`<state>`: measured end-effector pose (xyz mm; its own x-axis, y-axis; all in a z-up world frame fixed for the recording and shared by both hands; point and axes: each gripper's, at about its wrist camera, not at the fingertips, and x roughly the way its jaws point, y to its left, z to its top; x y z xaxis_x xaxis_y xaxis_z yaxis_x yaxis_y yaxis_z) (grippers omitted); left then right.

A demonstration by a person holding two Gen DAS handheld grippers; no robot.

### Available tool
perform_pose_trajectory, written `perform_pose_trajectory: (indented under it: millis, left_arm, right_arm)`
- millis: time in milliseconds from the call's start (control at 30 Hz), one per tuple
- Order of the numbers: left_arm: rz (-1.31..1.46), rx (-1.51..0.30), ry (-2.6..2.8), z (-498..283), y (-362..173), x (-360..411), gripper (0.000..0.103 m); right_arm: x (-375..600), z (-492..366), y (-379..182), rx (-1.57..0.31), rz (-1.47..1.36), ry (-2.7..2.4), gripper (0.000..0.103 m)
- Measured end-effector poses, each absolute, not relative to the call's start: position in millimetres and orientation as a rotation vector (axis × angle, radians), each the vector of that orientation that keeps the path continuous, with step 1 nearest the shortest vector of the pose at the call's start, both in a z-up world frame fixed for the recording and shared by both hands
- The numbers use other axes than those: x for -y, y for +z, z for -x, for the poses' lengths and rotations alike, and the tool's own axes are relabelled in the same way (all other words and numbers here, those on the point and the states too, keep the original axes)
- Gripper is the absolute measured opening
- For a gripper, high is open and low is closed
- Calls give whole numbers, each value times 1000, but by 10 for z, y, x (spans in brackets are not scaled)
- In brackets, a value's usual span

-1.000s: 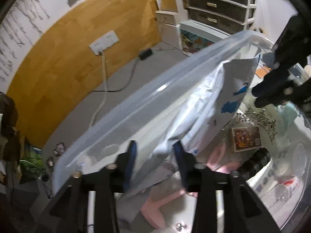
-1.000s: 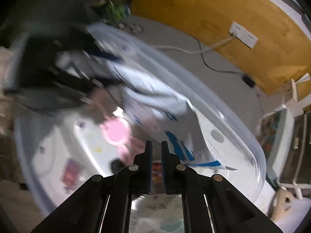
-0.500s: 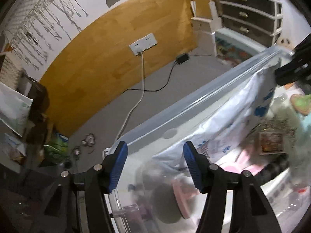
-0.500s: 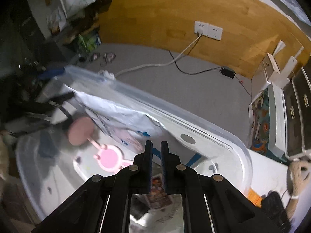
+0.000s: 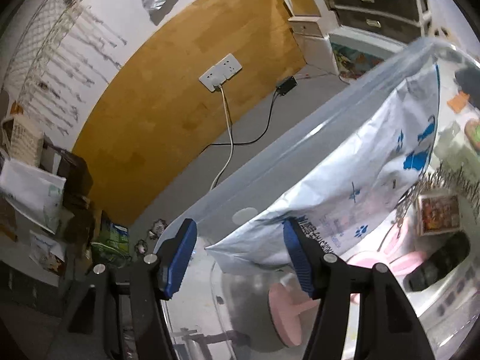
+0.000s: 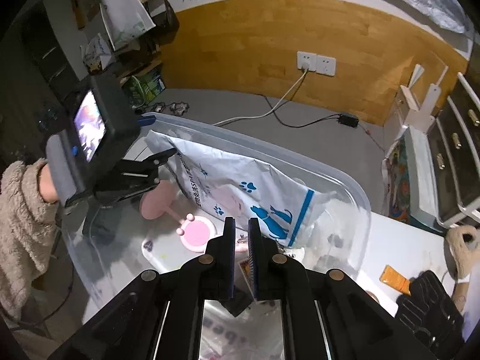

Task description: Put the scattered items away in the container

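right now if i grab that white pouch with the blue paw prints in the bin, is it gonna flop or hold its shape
The white pouch would probably flop: its film is creased and it sags against the clear bin wall rather than standing by itself. It looks fairly flat, so likely light. The glossy surface may slip between the fingers, so gripping near the sealed edge seems safer.

White bag [image 6: 240,192] with blue paw prints; clear container [image 6: 345,180]; pink toy [image 6: 196,234].
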<state>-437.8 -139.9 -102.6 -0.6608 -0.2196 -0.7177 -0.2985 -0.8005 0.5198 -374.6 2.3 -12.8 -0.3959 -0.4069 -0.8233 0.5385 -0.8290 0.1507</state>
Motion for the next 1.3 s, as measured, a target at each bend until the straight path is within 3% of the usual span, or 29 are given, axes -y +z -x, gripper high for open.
perform_pose_trajectory:
  millis: [100, 133, 167, 200, 233, 267, 300, 633, 900, 1300]
  left_arm:
    - [1273, -863, 2675, 4341, -863, 1457, 63]
    - [1260, -830, 2688, 4320, -801, 1456, 68]
    - [1237, -784, 2707, 4270, -718, 1474, 87]
    - [1213, -734, 2722, 4220, -639, 1483, 102]
    - [1185, -675, 2741, 4141, -538, 1514, 103]
    - [1172, -643, 2752, 4104, -480, 1519, 103]
    - [1158, -590, 2760, 4034, -393, 1538, 103]
    - [1073, -268, 2791, 3227, -53, 1565, 103]
    - [1015, -144, 2845, 2597, 23, 1496, 103]
    - [978, -54, 2902, 1953, 70, 1508, 103]
  right_arm:
    - [-76, 3566, -43, -220, -1198, -2305, 8]
    - [-100, 3524, -26, -212, -1185, -2318, 9]
    - [-131, 3463, -5, -186, -1172, -2326, 17]
    - [-151, 3419, 8, -170, -1163, -2332, 42]
    - [-170, 3354, 22, -158, -1149, -2350, 63]
    - [-184, 3315, 32, -159, -1133, -2372, 96]
    - [-197, 3233, 45, -169, -1101, -2413, 99]
    - [-306, 2644, 177, -109, -995, -2569, 99]
    - [-386, 2234, 179, -26, -1006, -2591, 103]
    - [-479, 1675, 242, -74, -962, -2696, 103]
